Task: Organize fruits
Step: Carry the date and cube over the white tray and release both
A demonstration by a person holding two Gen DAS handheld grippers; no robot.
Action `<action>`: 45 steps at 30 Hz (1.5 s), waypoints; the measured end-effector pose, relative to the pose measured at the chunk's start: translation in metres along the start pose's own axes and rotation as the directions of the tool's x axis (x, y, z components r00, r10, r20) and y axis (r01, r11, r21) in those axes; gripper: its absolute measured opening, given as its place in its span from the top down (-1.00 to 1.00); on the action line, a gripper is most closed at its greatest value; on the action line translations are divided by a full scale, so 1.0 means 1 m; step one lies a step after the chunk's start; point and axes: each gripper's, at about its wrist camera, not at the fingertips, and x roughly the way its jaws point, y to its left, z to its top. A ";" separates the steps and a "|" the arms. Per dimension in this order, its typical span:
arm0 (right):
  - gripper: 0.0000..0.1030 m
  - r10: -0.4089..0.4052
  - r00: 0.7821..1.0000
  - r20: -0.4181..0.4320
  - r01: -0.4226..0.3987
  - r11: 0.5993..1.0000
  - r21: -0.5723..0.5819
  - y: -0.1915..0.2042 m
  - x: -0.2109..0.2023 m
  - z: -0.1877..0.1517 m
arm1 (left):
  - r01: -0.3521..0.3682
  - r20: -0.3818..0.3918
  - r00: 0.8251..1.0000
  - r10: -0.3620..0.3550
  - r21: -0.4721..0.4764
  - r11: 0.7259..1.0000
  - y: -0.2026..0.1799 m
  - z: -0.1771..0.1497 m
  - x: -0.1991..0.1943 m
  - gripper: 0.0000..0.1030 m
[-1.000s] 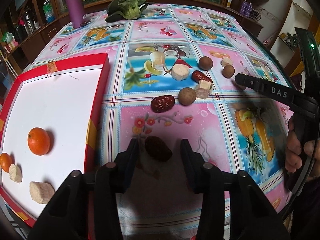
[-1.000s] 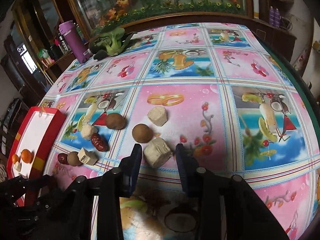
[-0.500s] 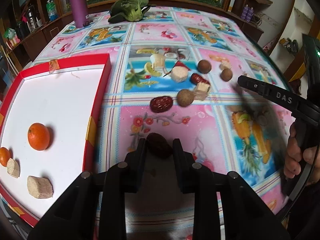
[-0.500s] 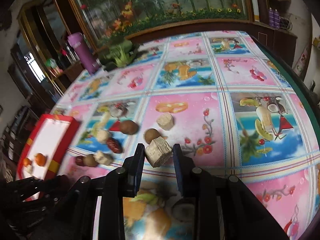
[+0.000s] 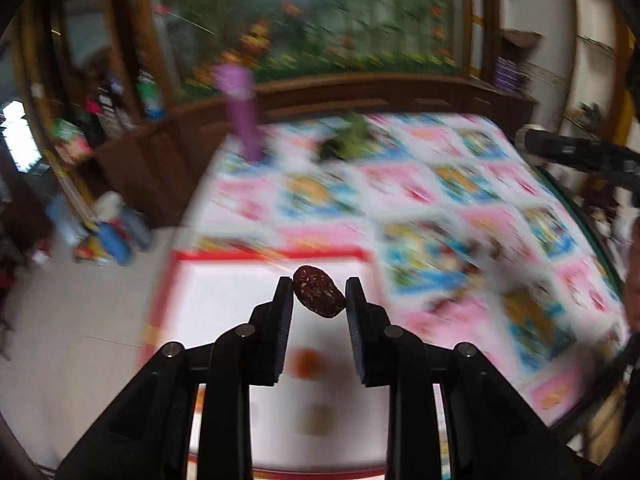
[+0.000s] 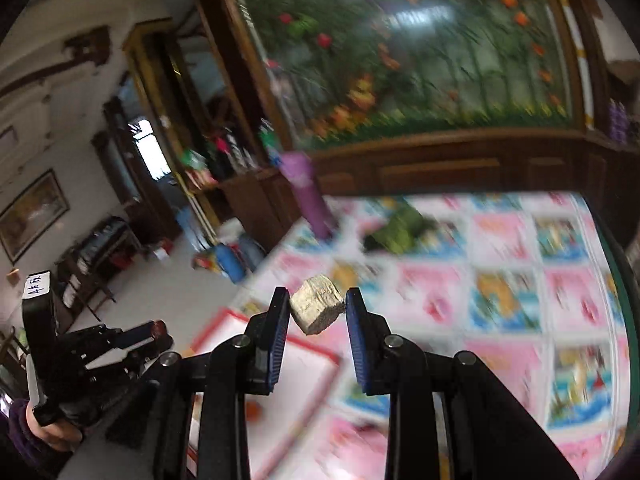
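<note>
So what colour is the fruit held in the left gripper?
Dark reddish-brown, wrinkled date; clearest in the left wrist view.

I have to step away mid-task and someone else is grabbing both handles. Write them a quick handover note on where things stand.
Left claw: shut on a red date, held in the air above the red-rimmed tray.
Right claw: shut on a beige cube, also lifted, near the tray's corner.
Done: an orange fruit and a blurry beige piece already lie in the tray.
Left: set both held pieces in the tray; the tablecloth is too blurred to count what remains.
</note>
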 end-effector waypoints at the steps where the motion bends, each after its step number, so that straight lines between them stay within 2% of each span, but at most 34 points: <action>1: 0.47 0.016 1.000 0.015 -0.016 1.000 -0.008 0.012 0.001 0.013 | -0.048 0.024 0.999 0.049 -0.002 0.999 0.019 0.010 -0.012 0.45; 3: 0.47 0.058 0.998 0.001 -0.058 0.998 -0.030 0.038 0.011 0.033 | -0.127 0.079 0.988 0.130 -0.037 0.991 0.058 0.034 -0.042 0.45; 5: 0.47 0.088 0.996 -0.035 -0.089 0.995 -0.038 0.059 0.029 0.035 | -0.171 0.131 0.975 0.179 -0.070 0.983 0.084 0.051 -0.068 0.45; 7: 0.47 0.106 0.988 -0.108 -0.111 0.993 -0.042 0.071 0.056 0.019 | -0.222 0.198 0.949 0.246 -0.138 0.965 0.111 0.063 -0.097 0.45; 10: 0.47 0.083 0.962 -0.260 -0.103 0.993 -0.065 0.085 0.110 -0.030 | -0.228 0.217 0.939 0.268 -0.191 0.955 0.130 0.058 -0.102 0.45; 11: 0.47 0.057 0.946 -0.318 -0.088 0.993 -0.082 0.088 0.133 -0.051 | -0.226 0.204 0.942 0.265 -0.195 0.954 0.131 0.052 -0.094 0.45; 13: 0.47 0.036 0.913 -0.405 -0.069 0.995 -0.067 0.084 0.168 -0.084 | -0.187 0.132 0.968 0.212 -0.183 0.965 0.129 0.035 -0.059 0.44; 14: 0.47 0.033 0.900 -0.434 -0.065 0.996 -0.060 0.082 0.180 -0.098 | -0.168 0.064 0.981 0.182 -0.175 0.970 0.126 0.023 -0.032 0.44; 17: 0.47 0.002 0.863 -0.504 -0.039 0.997 -0.063 0.075 0.213 -0.127 | -0.120 -0.072 0.992 0.109 -0.178 0.977 0.118 -0.005 0.028 0.44; 19: 0.47 -0.012 0.844 -0.537 -0.023 0.998 -0.059 0.070 0.229 -0.141 | -0.116 -0.146 0.985 0.091 -0.173 0.978 0.112 -0.023 0.063 0.44; 22: 0.47 -0.017 0.834 -0.551 -0.017 0.998 -0.055 0.069 0.242 -0.148 | -0.113 -0.249 0.966 0.064 -0.188 0.976 0.107 -0.048 0.108 0.44; 25: 0.46 -0.018 0.828 -0.560 -0.019 0.998 -0.060 0.072 0.251 -0.152 | -0.122 -0.301 0.952 0.056 -0.205 0.971 0.105 -0.061 0.134 0.44; 31: 0.42 -0.037 0.801 -0.598 -0.017 0.996 -0.084 0.076 0.260 -0.157 | -0.152 -0.351 0.934 0.069 -0.213 0.965 0.109 -0.070 0.159 0.43; 33: 0.38 -0.012 0.805 -0.594 -0.038 0.997 -0.071 0.076 0.253 -0.154 | -0.147 -0.348 0.935 0.062 -0.223 0.964 0.111 -0.071 0.158 0.42; 36: 0.25 0.030 0.834 -0.551 -0.070 0.996 -0.052 0.072 0.231 -0.145 | -0.145 -0.360 0.931 0.053 -0.233 0.962 0.115 -0.072 0.156 0.41; 38: 0.19 0.059 0.860 -0.506 -0.091 0.995 -0.038 0.065 0.210 -0.138 | -0.146 -0.349 0.936 0.055 -0.241 0.959 0.116 -0.072 0.150 0.32; 40: 0.18 0.076 0.890 -0.450 -0.106 0.993 -0.041 0.050 0.176 -0.132 | -0.169 -0.324 0.942 0.092 -0.218 0.961 0.111 -0.072 0.140 0.27; 42: 0.16 0.089 0.911 -0.402 -0.108 0.994 -0.026 0.029 0.149 -0.128 | -0.163 -0.264 0.958 0.113 -0.175 0.971 0.096 -0.070 0.119 0.21; 45: 0.08 0.090 0.933 -0.350 -0.092 0.996 0.011 -0.014 0.109 -0.126 | -0.112 -0.182 0.979 0.089 -0.125 0.986 0.068 -0.068 0.092 0.02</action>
